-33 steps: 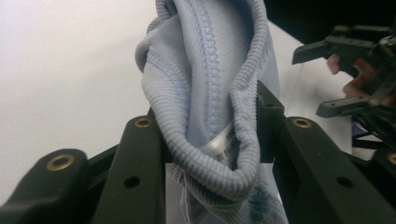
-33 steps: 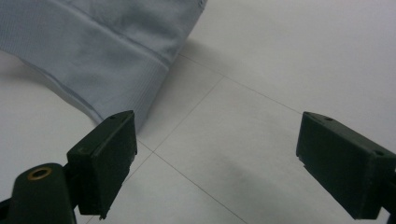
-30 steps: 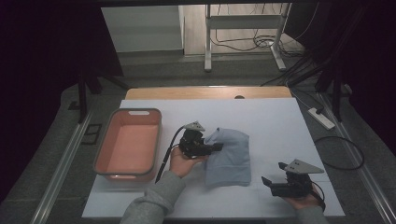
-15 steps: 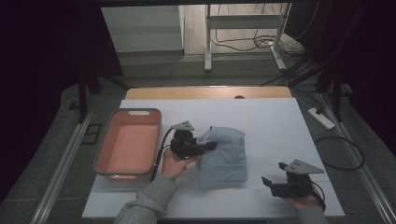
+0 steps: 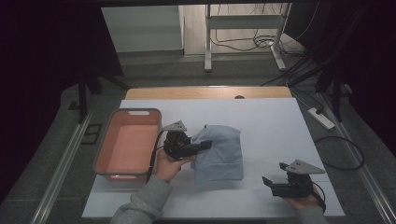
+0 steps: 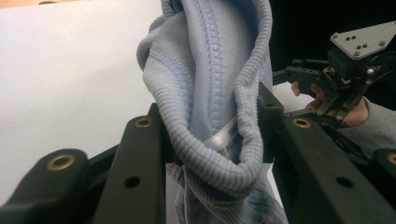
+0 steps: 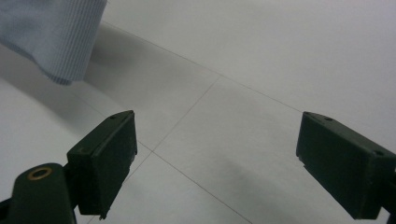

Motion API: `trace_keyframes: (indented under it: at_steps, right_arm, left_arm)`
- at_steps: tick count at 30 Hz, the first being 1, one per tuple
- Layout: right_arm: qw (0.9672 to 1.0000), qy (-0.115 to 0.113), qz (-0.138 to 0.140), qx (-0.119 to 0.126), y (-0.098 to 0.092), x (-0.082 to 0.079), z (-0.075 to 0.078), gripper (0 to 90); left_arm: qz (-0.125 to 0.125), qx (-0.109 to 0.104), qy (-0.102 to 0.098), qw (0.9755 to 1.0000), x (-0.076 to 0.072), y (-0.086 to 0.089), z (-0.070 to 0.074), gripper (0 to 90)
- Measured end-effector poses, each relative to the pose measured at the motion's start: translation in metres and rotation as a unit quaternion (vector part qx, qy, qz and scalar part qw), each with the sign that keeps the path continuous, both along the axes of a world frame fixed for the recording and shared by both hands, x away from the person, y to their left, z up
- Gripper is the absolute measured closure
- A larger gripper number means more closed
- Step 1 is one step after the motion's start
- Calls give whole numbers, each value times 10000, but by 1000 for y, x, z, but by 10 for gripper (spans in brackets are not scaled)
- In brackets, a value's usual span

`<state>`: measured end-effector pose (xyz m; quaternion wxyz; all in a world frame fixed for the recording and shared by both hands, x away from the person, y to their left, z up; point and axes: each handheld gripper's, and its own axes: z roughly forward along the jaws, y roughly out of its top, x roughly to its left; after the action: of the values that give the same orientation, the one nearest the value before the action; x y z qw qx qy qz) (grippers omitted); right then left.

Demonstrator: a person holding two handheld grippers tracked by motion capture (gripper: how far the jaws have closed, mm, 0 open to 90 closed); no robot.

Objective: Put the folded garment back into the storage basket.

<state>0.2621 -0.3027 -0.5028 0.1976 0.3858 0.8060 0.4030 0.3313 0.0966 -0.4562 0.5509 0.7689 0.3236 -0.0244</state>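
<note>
With my left gripper (image 6: 212,140) clamped on the ribbed hem of the blue garment (image 5: 219,151), I'd keep the bite firm and drag low toward the pink tub (image 5: 128,142) so folds don't spill. Garment lies mid-table on the white sheet (image 5: 271,121), its left edge in those jaws, tub just beside on the left. My right gripper (image 5: 275,184) idles with jaws wide apart, garment's near corner off to its left, not touching

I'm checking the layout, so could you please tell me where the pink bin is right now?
In the high view the pink bin sits at the table's left, just left of the left gripper.
</note>
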Motion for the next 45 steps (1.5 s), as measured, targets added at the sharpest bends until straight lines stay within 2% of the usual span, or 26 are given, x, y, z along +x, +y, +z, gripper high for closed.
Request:
trace_keyframes:
  at_steps: [5, 10, 18, 30, 38, 45]
  right_arm:
    - [10000, -2, -8, -1, 0, 0, 0, 130]
    - [10000, -8, -11, -16, 0, 0, 0, 130]
    - [10000, -24, -9, -43, -1, 0, 0, 130]
    - [10000, -37, -9, -48, -1, 0, 0, 131]
    - [10000, -30, 20, -77, 0, 0, 0, 132]
    - [9999, -40, 41, -91, 2, 0, 0, 132]
  left_arm:
    - [22, -5, -28, 10000, -4, 3, 3, 636]
    - [54, -107, -64, 9999, -6, 7, 7, 636]
    - [101, -110, -172, 9997, -11, 15, 13, 636]
    - [182, -272, -226, 9992, -16, 27, 21, 635]
    - [219, -342, -390, 9984, -22, 36, 32, 634]
    - [311, -370, -385, 9981, -24, 43, 35, 634]
